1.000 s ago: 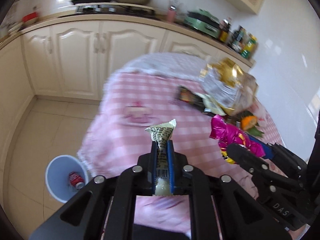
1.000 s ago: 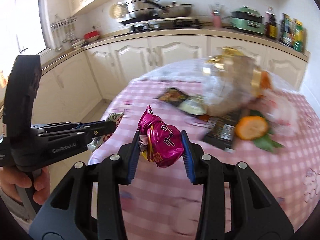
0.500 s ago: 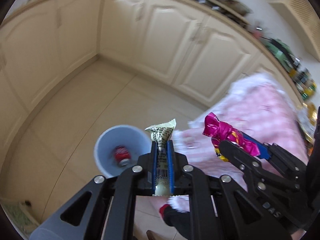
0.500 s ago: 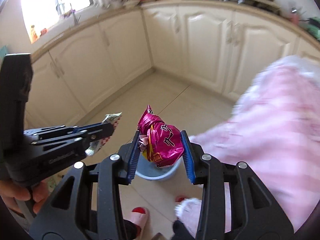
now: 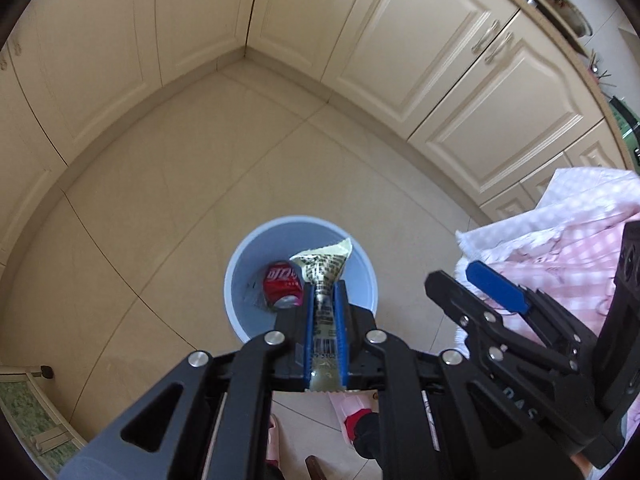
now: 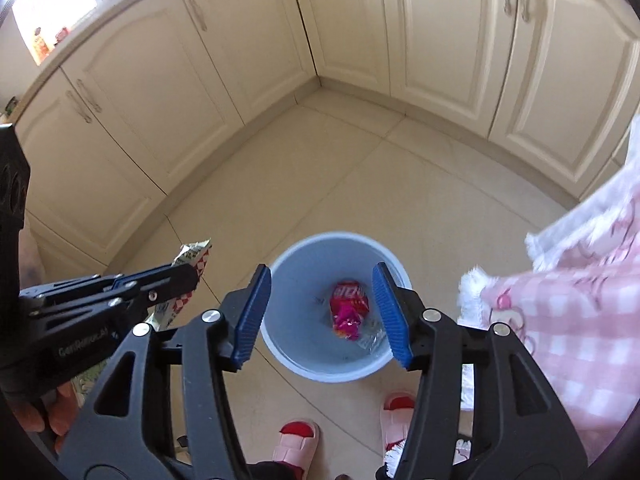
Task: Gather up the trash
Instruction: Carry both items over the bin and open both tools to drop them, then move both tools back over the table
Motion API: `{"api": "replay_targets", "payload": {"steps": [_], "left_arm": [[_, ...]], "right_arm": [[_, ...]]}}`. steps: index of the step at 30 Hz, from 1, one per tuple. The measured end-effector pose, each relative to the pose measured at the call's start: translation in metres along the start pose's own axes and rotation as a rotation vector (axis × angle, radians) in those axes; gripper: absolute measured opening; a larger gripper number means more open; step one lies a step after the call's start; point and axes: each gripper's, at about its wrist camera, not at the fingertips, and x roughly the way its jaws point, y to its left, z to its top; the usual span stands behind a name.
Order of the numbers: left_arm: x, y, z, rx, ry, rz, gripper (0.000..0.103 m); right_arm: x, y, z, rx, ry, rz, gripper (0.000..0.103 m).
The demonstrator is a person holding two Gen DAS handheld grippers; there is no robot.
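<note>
Wrapper [image 6: 347, 312] inside bin [image 6: 280, 344].

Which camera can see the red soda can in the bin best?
The left wrist view. There the red soda can lies plainly visible in the blue bin, beside the held wrapper. In the right wrist view a pink wrapper lies in the bin, and I cannot make out the can.
</note>
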Motion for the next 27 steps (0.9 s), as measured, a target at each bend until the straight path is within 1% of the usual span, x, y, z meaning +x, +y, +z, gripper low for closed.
{"api": "replay_targets", "payload": {"steps": [2, 7, 11, 15, 16, 17, 18, 20, 22, 27], "left_arm": [[0.015, 0.000, -0.002, -0.002, 0.026, -0.006, 0.009], [0.049, -0.004, -0.003, -0.002, 0.088, -0.017, 0.009], [0.056, -0.016, 0.004, 0.009, 0.095, -0.025, 0.010], [0.051, -0.023, 0.010, 0.017, 0.076, -0.027, 0.011], [0.049, -0.025, 0.011, 0.014, 0.067, -0.030, 0.012], [0.046, -0.025, 0.011, 0.008, 0.057, -0.036, 0.020], [0.044, -0.026, 0.011, 0.002, 0.050, -0.037, 0.024], [0.038, -0.027, 0.012, -0.009, 0.028, -0.032, 0.046], [0.027, -0.027, 0.011, -0.014, -0.001, -0.020, 0.049], [0.000, -0.028, 0.006, -0.021, -0.020, -0.005, 0.049]], "right_arm": [[0.009, -0.004, -0.007, 0.010, 0.020, -0.024, 0.053], [0.020, -0.020, -0.019, 0.052, 0.053, -0.038, 0.054], [0.018, -0.026, -0.021, 0.066, 0.048, -0.051, 0.055], [0.011, -0.029, -0.018, 0.073, 0.026, -0.050, 0.057], [0.008, -0.029, -0.017, 0.073, 0.018, -0.050, 0.057], [0.005, -0.027, -0.017, 0.074, 0.012, -0.051, 0.058], [0.003, -0.027, -0.017, 0.074, 0.007, -0.050, 0.058], [-0.004, -0.025, -0.016, 0.072, -0.003, -0.050, 0.059], [-0.011, -0.024, -0.016, 0.071, -0.007, -0.048, 0.059], [-0.030, -0.021, -0.017, 0.069, -0.023, -0.042, 0.059]]}}
